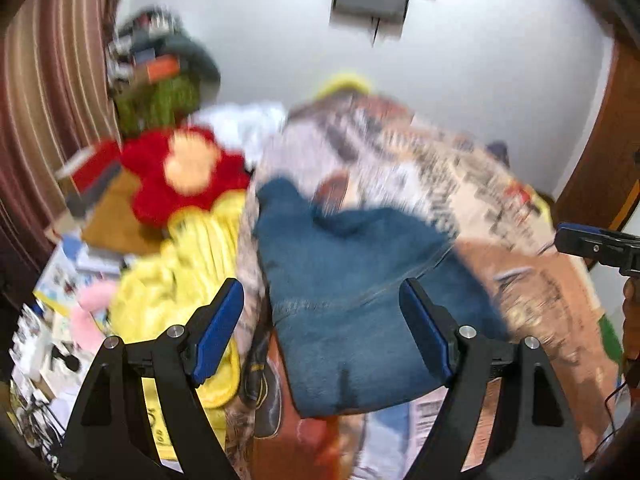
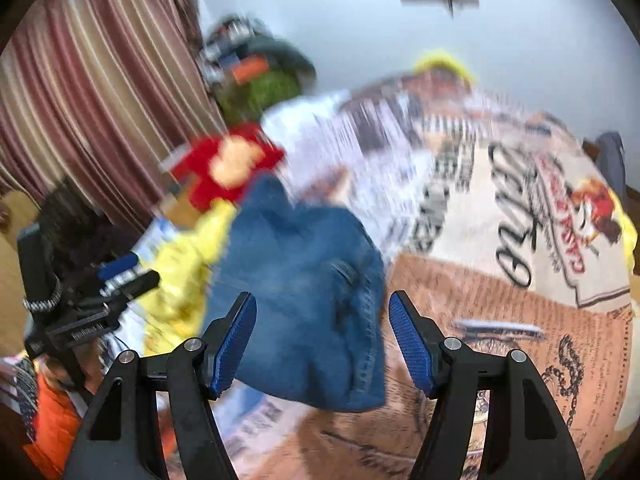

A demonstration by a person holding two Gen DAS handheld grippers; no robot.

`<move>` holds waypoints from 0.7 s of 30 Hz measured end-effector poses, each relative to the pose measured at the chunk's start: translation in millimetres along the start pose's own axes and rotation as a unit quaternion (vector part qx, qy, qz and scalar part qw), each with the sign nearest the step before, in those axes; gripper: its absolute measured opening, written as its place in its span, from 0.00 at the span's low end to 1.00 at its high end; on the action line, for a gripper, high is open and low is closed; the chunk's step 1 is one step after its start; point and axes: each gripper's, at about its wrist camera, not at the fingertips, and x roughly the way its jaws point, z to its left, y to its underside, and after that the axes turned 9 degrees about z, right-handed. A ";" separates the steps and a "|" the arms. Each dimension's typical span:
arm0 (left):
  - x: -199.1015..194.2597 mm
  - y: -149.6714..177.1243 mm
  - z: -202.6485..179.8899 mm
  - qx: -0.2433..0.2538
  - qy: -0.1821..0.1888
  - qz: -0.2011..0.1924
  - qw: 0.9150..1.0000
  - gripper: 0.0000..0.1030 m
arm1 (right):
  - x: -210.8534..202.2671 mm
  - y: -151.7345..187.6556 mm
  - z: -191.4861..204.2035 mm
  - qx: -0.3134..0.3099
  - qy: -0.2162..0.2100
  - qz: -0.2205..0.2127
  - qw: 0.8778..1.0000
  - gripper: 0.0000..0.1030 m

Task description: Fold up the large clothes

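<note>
Both tongs wide, holding nothing: left gripper point(image 1: 322, 330), right gripper point(image 2: 322, 344). Folded blue denim jeans point(image 1: 352, 280) (loosely stacked) could slump open, nudged by yellow plush point(image 1: 180, 280).

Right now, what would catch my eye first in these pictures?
The folded blue jeans in the middle, lying on a bedspread printed with newspaper lettering. Just before them, each view is framed by an open claw with blue pads, nothing between them. Behind, left of the jeans, sits a bright red flower cushion.

The folded jeans point(image 1: 352, 280) lie on the printed bedspread point(image 2: 500, 320), apparently beside a crumpled garment point(image 1: 180, 280) at their left.
</note>
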 end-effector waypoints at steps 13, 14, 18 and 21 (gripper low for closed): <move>-177.4 37.6 -64.2 0.035 -0.008 -0.235 0.971 0.78 | -164.3 64.0 91.6 -0.060 -0.021 -0.230 0.971 0.64; -182.9 42.6 -66.6 0.035 -0.008 -0.244 0.969 0.78 | -168.9 69.5 95.6 -0.063 -0.019 -0.237 0.969 0.64; -199.4 60.1 -75.0 0.030 -0.011 -0.263 0.964 0.78 | -185.5 96.6 111.5 -0.067 -0.013 -0.265 0.962 0.64; -203.9 68.9 -75.9 0.024 -0.005 -0.265 0.964 0.78 | -193.2 114.6 122.3 -0.070 0.012 -0.284 0.956 0.64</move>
